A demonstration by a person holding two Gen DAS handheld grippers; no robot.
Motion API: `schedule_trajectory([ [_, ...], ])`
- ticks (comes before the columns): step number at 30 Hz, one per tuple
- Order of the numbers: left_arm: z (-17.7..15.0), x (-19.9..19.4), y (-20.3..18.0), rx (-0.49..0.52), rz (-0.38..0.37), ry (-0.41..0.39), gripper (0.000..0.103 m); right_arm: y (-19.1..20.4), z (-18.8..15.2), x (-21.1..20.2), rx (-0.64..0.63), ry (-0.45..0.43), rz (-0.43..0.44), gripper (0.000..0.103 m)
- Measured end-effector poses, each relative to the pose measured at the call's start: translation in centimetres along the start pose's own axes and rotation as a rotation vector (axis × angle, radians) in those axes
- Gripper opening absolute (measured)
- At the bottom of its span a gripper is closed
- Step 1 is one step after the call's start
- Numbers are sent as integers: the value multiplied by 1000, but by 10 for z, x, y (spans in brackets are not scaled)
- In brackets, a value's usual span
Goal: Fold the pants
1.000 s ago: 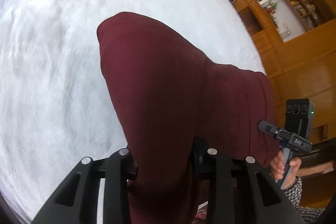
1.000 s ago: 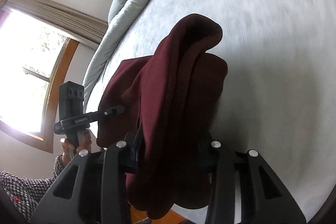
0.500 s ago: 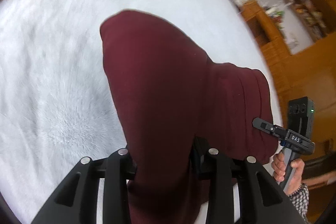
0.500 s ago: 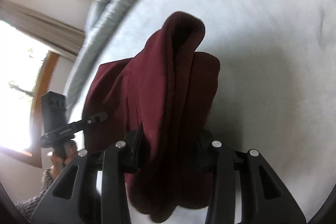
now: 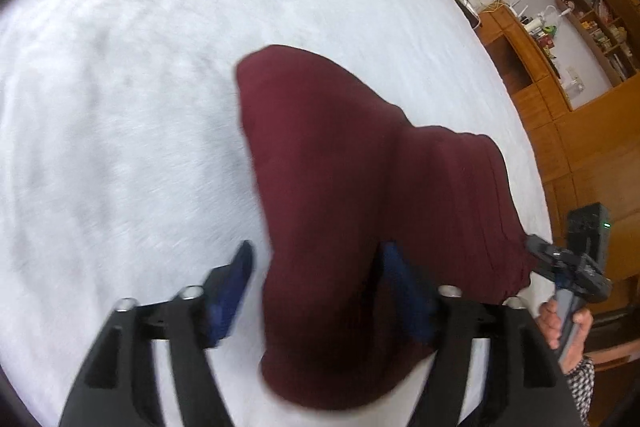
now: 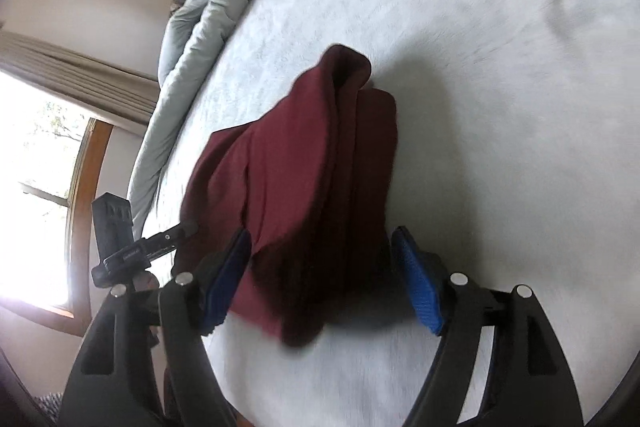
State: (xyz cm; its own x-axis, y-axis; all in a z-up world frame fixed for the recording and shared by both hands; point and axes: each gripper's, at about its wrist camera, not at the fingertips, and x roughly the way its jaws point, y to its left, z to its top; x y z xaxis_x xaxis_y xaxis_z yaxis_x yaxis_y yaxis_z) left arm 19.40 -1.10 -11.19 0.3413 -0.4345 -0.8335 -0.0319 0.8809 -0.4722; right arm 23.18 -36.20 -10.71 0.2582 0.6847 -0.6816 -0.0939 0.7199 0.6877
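The maroon pants lie bunched in a thick fold on the white bed cover. My left gripper straddles their near end, its jaws opening. Its left blue pad stands clear of the cloth, and the other pad is half hidden behind it. In the right wrist view the pants hang as a tall fold between the jaws of my right gripper, which are also opening, both blue pads off the fabric. Each view shows the other gripper beside the pants: the right gripper, the left gripper.
A grey duvet is heaped along the far side of the bed. A window with curtains lies past the bed's edge on one side, and wooden cabinets and shelves on the other. A person's hand holds the right gripper's handle.
Both grippers went from shut on the pants to jaws spread apart, blue pads now showing. The pants have sunk lower onto the bed cover.
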Motion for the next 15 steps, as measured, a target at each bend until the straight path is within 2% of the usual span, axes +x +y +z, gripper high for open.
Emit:
schedule_trajectory([
  [3,-19,-9,6,-32,-12,-1,79,6,-18,-17,4,13,30,74],
  [6,-31,-6,7,-58,-15,-5,79,10,-27,-10,28,60,18,74],
  [8,-26,-1,-3,-71,-14,-10,79,14,-25,0,55,60,22,74],
  [9,-25,4,-4,-88,-21,-1,79,14,-23,1,68,53,24,69],
  [10,-23,6,-4,-100,-28,6,79,14,-21,1,82,42,35,38],
  [11,-21,8,-8,-103,-31,8,78,13,-18,-1,97,35,77,26],
  [12,-18,9,-14,-94,-29,7,78,14,-16,-1,111,38,95,25],
  [13,-16,9,-19,-76,-23,3,78,17,-14,-1,103,39,73,24],
  [15,-14,12,-29,-27,25,7,78,23,-15,0,52,66,-22,23],
])
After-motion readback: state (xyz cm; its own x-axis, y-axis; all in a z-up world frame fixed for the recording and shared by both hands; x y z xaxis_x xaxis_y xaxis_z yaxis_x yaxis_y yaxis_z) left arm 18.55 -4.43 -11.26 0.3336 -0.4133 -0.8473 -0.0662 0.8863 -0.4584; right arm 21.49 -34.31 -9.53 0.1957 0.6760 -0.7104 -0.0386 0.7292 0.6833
